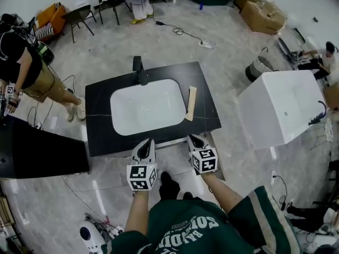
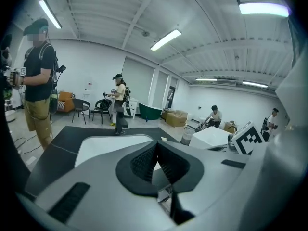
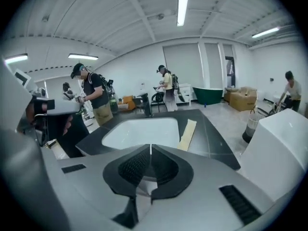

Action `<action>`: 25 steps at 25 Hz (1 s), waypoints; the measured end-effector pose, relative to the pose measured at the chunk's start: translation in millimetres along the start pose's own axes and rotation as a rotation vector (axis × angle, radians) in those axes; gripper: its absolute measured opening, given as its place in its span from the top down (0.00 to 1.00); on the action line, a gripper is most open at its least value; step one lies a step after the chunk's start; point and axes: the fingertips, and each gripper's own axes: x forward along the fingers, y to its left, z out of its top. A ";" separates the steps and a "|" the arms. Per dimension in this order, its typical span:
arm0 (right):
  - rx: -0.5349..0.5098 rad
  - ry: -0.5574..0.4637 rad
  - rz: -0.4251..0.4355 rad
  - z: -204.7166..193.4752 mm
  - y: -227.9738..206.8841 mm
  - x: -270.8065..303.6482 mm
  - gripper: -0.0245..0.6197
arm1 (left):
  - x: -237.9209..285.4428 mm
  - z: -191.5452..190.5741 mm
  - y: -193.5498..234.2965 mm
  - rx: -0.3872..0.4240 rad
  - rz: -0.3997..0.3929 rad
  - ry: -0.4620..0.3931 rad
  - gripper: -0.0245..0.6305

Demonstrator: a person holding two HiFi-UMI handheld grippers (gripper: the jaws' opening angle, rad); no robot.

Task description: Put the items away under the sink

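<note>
- Head view: left tongs [image 1: 144, 146] and right tongs [image 1: 195, 141] hover side by side over the near edge of the black surface [image 1: 100, 126], both pressed together and empty.
- On that surface, a beige strip [image 1: 191, 102] lies just right of the white sink [image 1: 147, 107].

Before us the sink [image 1: 147, 107] sits in the counter [image 1: 100, 120], with the tap [image 1: 140, 70] behind it. A strip [image 1: 191, 103] lies on the counter just right of the sink. A tub [image 1: 280, 110] stands off to the counter's right, and a bin [image 1: 258, 67] stands behind the tub.
</note>
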 end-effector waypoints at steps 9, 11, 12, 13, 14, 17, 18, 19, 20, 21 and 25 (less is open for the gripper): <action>0.070 -0.012 -0.163 31.6 -34.5 29.6 0.89 | 33.0 22.4 5.2 0.065 -0.105 0.003 0.95; 0.072 -0.011 -0.160 33.0 -37.3 33.9 0.89 | 37.5 25.0 6.0 0.067 -0.112 0.008 0.95; 0.071 -0.011 -0.160 34.3 -39.0 35.3 0.89 | 39.3 26.6 6.1 0.066 -0.114 0.012 0.95; 0.068 -0.013 -0.162 35.8 -41.5 37.2 0.89 | 41.4 28.0 6.3 0.067 -0.115 0.015 0.95; 0.066 -0.014 -0.167 36.9 -45.1 39.8 0.87 | 44.2 28.8 6.7 0.069 -0.116 0.018 0.95; 0.068 -0.007 -0.201 36.9 -58.9 50.3 0.75 | 54.5 29.2 10.7 0.074 -0.116 0.029 0.95; 0.067 -0.003 -0.209 37.1 -63.1 54.3 0.74 | 57.7 30.3 12.6 0.075 -0.114 0.032 0.95; 0.066 0.002 -0.214 37.8 -67.1 59.0 0.74 | 61.0 32.0 14.8 0.075 -0.112 0.034 0.95; 0.064 0.009 -0.218 38.3 -71.1 64.7 0.74 | 64.7 33.7 17.2 0.076 -0.109 0.037 0.95; 0.063 0.020 -0.219 37.9 -75.1 71.3 0.74 | 68.9 34.7 19.9 0.077 -0.107 0.040 0.95; 0.075 0.087 -0.216 28.4 -90.2 100.8 0.74 | 87.6 35.9 31.8 0.076 -0.098 0.063 0.95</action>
